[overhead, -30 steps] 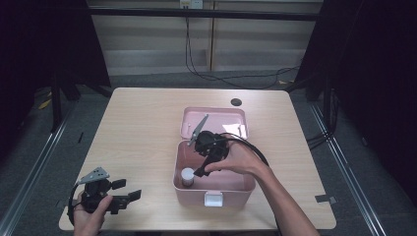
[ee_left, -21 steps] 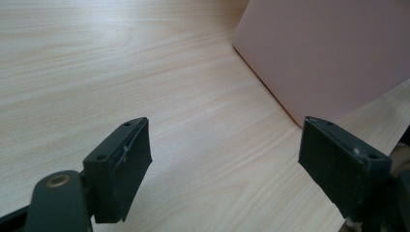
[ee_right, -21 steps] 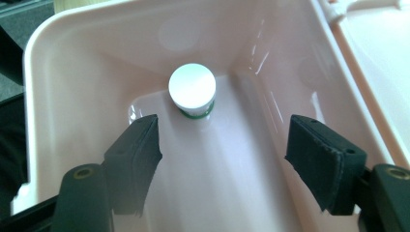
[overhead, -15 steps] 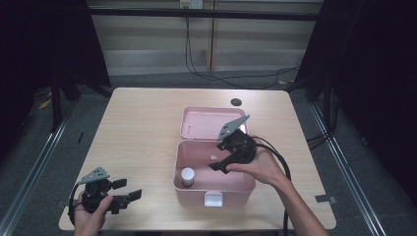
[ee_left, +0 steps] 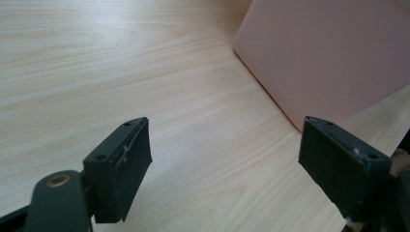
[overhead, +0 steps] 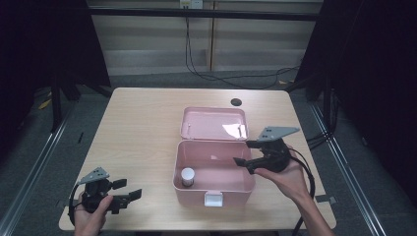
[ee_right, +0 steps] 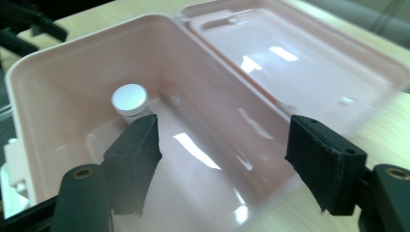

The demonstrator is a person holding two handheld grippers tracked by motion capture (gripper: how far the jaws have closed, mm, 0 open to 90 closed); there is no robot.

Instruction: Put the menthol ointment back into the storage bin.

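Centrally, the pink box sits lid-open, a white-capped jar at its seven-o'clock corner; right gripper, jaws wide, at its three o'clock; left gripper, wide too, at eight.

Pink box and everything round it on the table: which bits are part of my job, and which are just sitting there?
In the job:
- pink plastic box, lid open
- small white-capped container inside it
- right gripper, open, at the box's right edge

Lying about:
- left gripper, open, idle near the table's front left corner
- dark round grommet in the wooden table
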